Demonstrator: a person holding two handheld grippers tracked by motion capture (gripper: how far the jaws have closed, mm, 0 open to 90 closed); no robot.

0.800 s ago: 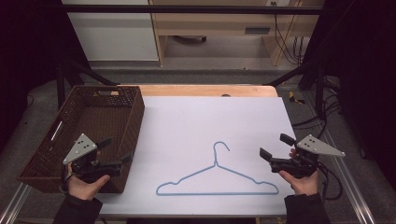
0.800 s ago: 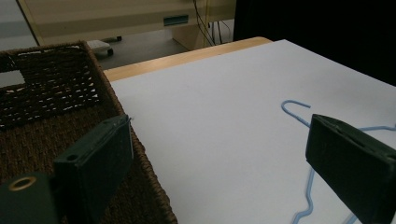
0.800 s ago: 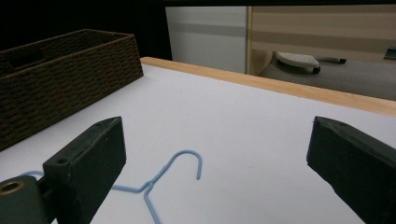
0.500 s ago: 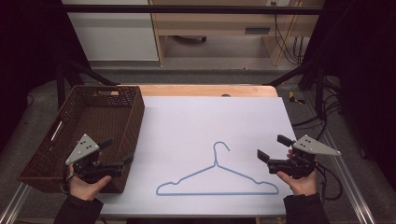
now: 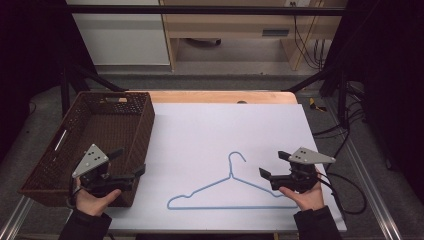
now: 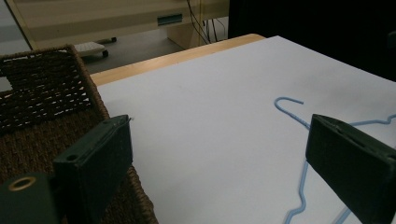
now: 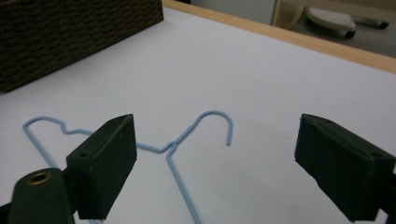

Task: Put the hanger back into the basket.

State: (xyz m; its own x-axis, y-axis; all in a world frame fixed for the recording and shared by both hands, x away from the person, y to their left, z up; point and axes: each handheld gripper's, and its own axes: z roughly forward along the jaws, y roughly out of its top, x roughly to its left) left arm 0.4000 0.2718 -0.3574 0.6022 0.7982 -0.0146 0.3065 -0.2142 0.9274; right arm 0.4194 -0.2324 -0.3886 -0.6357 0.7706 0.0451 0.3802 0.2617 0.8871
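Hanger point(image 5: 231, 187) flat between both open tongs.

Bright tabletop, dark surrounds, soft focus

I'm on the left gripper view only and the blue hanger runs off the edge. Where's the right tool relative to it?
Observer: In the high view the right tool is by the blue hanger's right shoulder, open and holding nothing.
Operator: How does the whole hanger lie?
Observer: Flat on the white sheet, with its hook pointing away from the person and its bottom bar nearest them.
Operator: And my own tool?
Observer: The left tool is open at the wicker basket's near right corner.
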